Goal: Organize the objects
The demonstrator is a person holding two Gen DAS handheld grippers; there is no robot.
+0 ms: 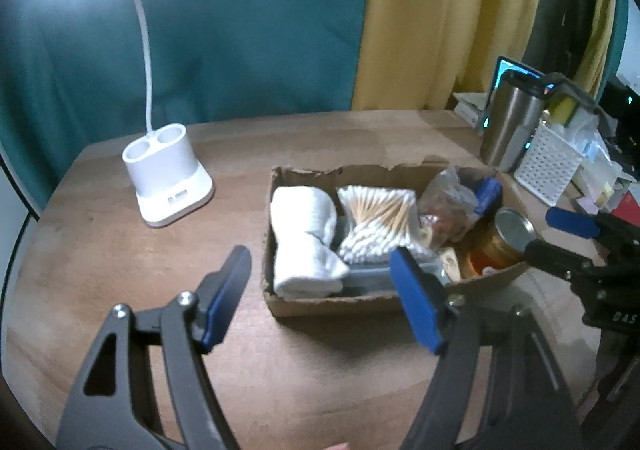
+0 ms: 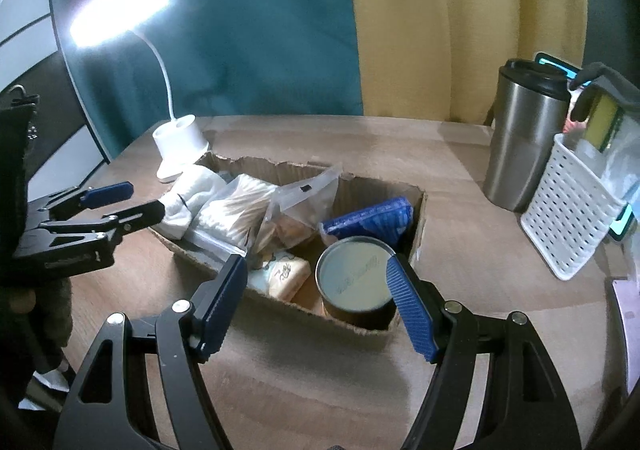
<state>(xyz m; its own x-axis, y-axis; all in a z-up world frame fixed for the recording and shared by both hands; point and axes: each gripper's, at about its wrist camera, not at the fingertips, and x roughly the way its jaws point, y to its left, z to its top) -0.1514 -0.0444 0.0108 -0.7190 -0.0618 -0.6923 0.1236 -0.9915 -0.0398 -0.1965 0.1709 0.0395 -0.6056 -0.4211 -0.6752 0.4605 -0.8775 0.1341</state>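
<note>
A torn cardboard box sits on the wooden table. It holds a rolled white towel, a bag of cotton swabs, a clear snack bag, a blue packet, a small yellow packet and a gold tin can. My left gripper is open and empty, just before the box's near wall. My right gripper is open and empty, over the box's near edge by the can.
A white desk lamp base stands left of the box. A steel tumbler and a white perforated basket stand to the right. Curtains hang behind the table.
</note>
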